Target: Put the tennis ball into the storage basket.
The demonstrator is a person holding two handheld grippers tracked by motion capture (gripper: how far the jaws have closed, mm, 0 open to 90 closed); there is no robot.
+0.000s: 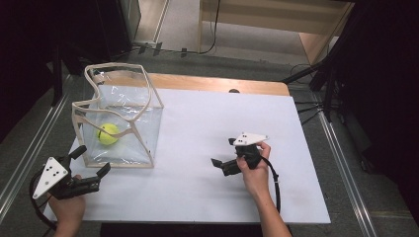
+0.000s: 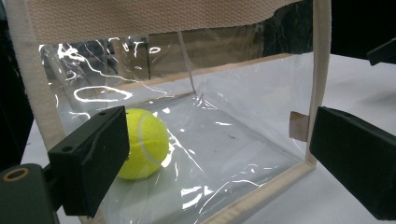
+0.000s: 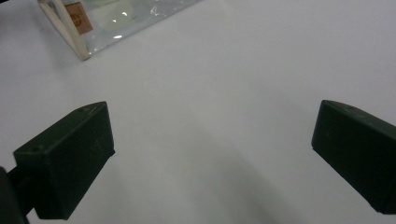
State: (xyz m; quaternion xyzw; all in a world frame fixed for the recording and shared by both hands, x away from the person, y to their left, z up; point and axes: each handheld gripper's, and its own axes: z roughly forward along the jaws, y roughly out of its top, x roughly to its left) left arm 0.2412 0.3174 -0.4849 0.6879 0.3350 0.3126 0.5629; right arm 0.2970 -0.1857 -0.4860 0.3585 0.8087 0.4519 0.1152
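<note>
Closest to the camera, the person's two hands come up from the bottom edge of the high view. The left gripper (image 1: 90, 162) sits just in front of the clear bag's near wall. Its jaws are spread wide and hold nothing. They point at the bag, so it seems ready to grab the bag or steady it. The left hand (image 1: 66, 207) grips it from behind, low by the table edge.

A bit farther in, the right gripper (image 1: 223, 153) rests over the bare white table (image 1: 197, 187), well apart from the bag. Its jaws are wide open too, with nothing between them. The right hand (image 1: 254, 170) wraps around it and tips it toward the left. It looks like it is waiting for its turn.

Farther back stands the clear plastic bag (image 1: 121, 98) with cream trim. It stands upright with its top open, so things can go in or out. The yellow tennis ball (image 1: 108, 134) lies inside on the bag's floor, near the front wall.

Behind the table is a grey floor (image 1: 237, 59).
</note>
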